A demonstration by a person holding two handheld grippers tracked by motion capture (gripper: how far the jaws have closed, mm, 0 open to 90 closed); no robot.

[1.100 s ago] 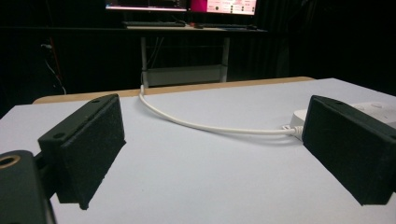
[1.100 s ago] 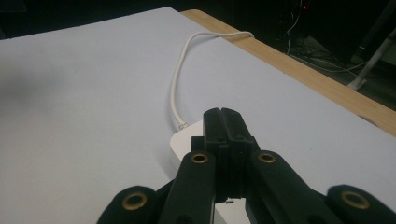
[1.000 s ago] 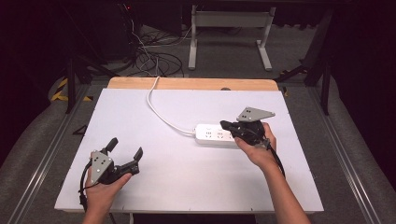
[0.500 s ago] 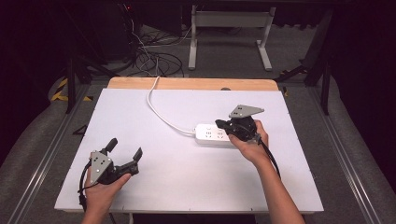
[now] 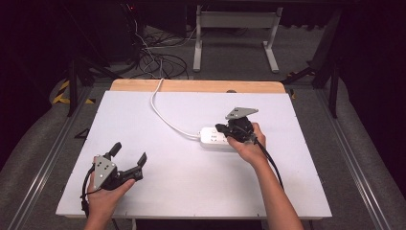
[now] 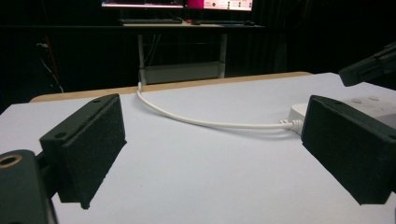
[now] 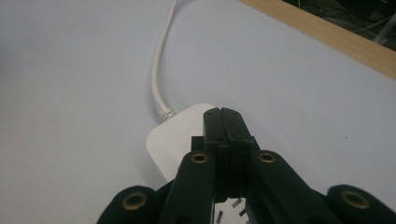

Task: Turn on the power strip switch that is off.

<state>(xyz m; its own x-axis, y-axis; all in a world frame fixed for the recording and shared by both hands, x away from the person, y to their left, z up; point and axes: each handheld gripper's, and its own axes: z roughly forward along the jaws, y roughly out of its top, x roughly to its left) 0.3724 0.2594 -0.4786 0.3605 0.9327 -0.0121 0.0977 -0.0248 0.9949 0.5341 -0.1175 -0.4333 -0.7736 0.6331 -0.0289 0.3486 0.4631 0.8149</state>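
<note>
We see the power strip [image 5: 218, 138] lying a little right of the middle of the white table [image 5: 191, 191], its white cord [image 5: 165, 120] curving away to the far wooden edge [image 5: 191, 86]. Our right gripper [image 5: 221, 128] is poised over the strip's top, jaws pressed flat together with nothing between them, their tips just above the end where the cord enters. Our left gripper [image 5: 128, 152] rests at the near left corner, well apart from the strip, its jaws spread wide and gripping nothing.
</note>
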